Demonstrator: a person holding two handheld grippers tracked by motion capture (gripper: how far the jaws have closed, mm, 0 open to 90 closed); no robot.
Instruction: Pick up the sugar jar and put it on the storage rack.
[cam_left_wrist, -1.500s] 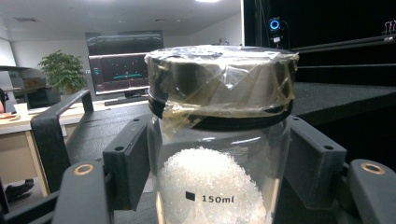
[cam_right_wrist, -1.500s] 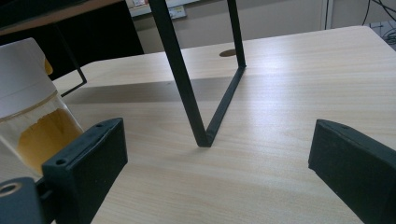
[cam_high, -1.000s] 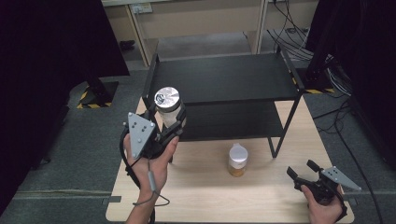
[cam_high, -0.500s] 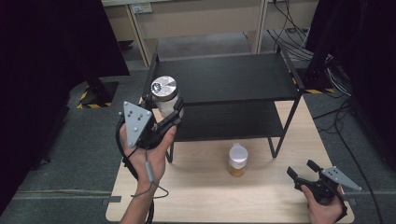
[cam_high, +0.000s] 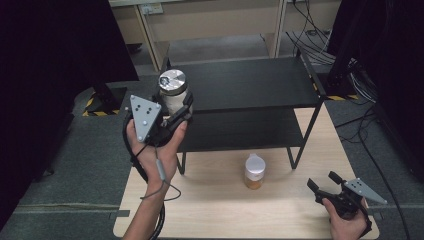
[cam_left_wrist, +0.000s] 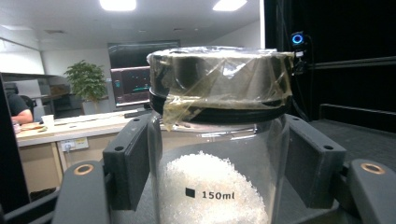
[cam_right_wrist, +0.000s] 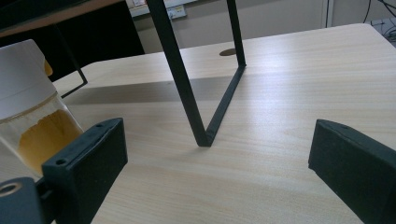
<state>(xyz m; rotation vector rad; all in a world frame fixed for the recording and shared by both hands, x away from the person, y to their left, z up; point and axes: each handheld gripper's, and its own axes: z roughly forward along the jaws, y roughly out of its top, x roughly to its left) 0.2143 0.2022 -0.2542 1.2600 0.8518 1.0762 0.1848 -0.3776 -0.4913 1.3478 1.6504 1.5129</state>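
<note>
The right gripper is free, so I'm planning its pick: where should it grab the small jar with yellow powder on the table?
Grip the jar around its straight glass body below the white cap, jaws level, coming from the right: it stands upright, that side is clear.

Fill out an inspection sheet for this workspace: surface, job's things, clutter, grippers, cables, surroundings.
Surface: light wooden table carrying a black two-tier shelf.
Job's things: glass jar of white granules with a taped metal lid, held above the shelf's left end.
Clutter: small bottle of yellow-brown contents, standing on the table.
Grippers: left hand-held gripper shut on the jar; right hand-held gripper open, holding nothing, low over the table.
Cables: cable trailing from the left gripper.
Surroundings: grey floor, dark curtains.
</note>
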